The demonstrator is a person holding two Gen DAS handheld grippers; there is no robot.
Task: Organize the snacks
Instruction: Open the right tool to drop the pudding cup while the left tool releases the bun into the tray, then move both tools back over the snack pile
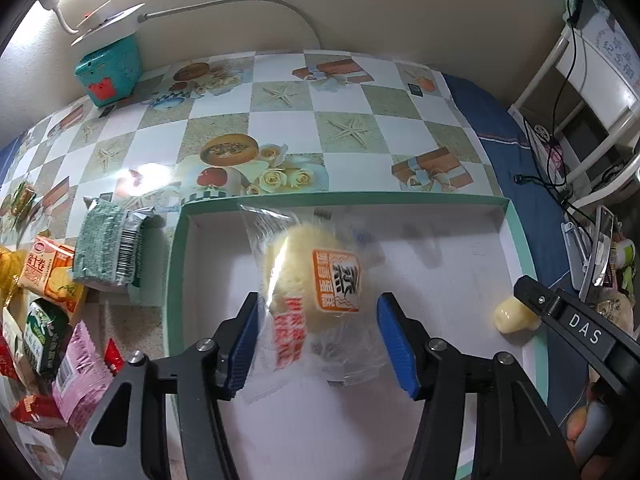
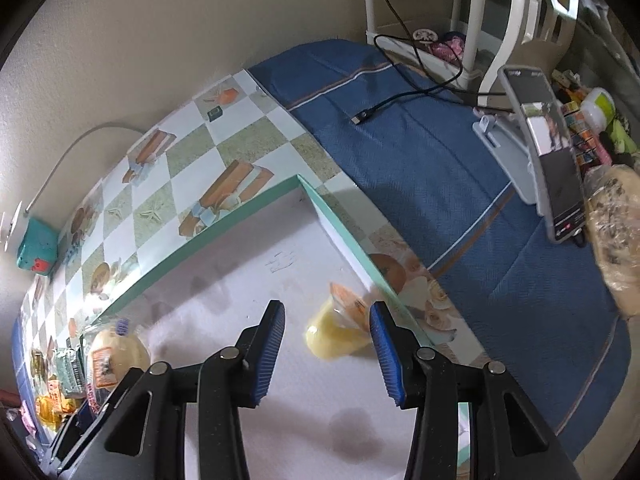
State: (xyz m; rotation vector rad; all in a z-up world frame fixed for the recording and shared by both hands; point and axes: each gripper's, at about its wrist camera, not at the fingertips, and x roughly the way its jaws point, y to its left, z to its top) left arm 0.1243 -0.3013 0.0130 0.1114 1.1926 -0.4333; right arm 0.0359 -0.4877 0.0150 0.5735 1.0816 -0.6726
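Two wrapped cakes in tray [image 1: 176,240], nearer cake [image 1: 316,280] lengthwise between left fingers [image 1: 244,344]

Both cameras ride just behind their grippers and look steeply down from close above the desk. The left wrist view faces the far wall across the green-rimmed box [image 1: 176,264], its own left gripper [image 1: 318,344] filling the lower frame, the loose snack pile at its left edge. The right wrist view looks over the right gripper [image 2: 328,354] at the box's right corner [image 2: 304,184] and the blue cloth [image 2: 440,184] beyond. Both views share the box floor, the wrapped cake [image 1: 312,276] [image 2: 116,356] and the teal container [image 1: 110,70] [image 2: 38,246] by the wall.
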